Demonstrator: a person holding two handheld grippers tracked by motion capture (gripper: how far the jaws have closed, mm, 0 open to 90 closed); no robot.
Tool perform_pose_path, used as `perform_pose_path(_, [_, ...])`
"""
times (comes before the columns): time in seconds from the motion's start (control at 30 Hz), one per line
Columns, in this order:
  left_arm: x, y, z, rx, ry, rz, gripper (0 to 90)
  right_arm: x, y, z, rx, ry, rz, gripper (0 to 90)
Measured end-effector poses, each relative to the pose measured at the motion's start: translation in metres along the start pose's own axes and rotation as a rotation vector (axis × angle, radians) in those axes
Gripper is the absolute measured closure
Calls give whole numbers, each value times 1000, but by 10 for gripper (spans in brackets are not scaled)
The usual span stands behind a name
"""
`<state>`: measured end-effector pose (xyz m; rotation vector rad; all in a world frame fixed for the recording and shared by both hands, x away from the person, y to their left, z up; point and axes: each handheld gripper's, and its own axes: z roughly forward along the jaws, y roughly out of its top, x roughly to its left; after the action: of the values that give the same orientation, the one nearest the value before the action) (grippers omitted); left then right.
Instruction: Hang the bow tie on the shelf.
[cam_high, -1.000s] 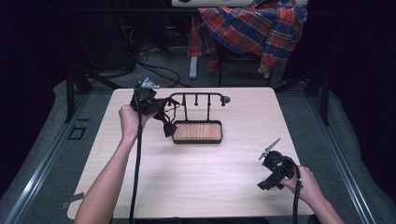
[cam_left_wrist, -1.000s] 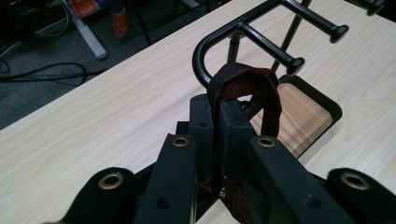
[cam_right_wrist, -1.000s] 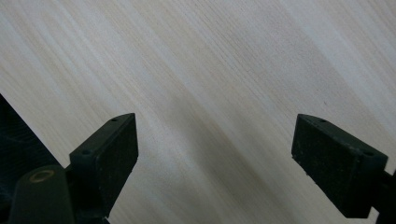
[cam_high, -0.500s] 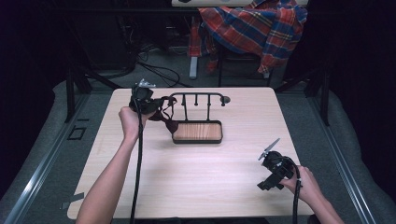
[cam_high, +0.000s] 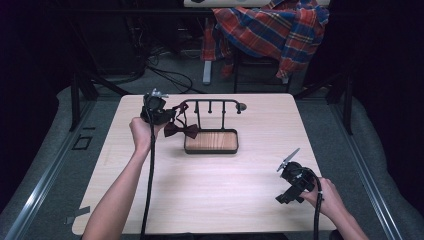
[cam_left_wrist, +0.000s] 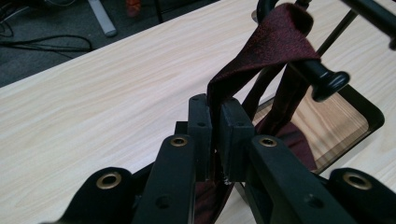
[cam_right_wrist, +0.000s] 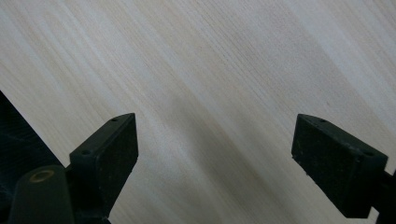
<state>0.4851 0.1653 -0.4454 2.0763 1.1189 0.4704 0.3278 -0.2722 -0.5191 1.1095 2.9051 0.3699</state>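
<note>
A dark red bow tie (cam_high: 181, 131) hangs by its strap at the left end of a black peg rack (cam_high: 210, 102), which stands on a wooden-bottomed tray (cam_high: 211, 141). My left gripper (cam_high: 167, 116) is shut on that strap. In the left gripper view the strap (cam_left_wrist: 275, 46) runs up from the left gripper (cam_left_wrist: 215, 109) and loops over the rack's knobbed bar end (cam_left_wrist: 329, 81). My right gripper (cam_high: 291, 186) rests low over the near right of the table, jaws wide open with nothing between them. The right gripper (cam_right_wrist: 215, 149) looks at bare wood.
The light wooden table (cam_high: 240, 190) has open surface in front of the tray. A plaid cloth (cam_high: 275, 30) drapes over a chair behind the table's far edge. Cables lie on the floor at the back left.
The bow tie has shifted slightly up and toward the rack's left end with my left gripper. The right gripper has stayed where it was.
</note>
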Motion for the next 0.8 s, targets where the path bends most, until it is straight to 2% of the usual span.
perform_pose_path(0.27, [1,-4,7,22,-23,1,836,0,0,0,-5,8,-2,142])
perform_pose_path(0.53, [2,-5,7,25,-27,0,765,0,0,0,-5,12,-6,142])
perform_pose_path(0.67, [0,-4,6,24,-19,2,681,1,0,0,-5,8,-9,142])
perform_pose_path(0.7, [0,-4,5,22,-9,3,637,1,0,0,-5,8,-9,142])
perform_pose_path(0.73, [-1,-3,4,13,20,3,590,1,0,-1,-6,8,-9,142])
perform_pose_path(0.8, [-2,-3,3,10,26,0,535,2,0,-1,-12,12,-8,142])
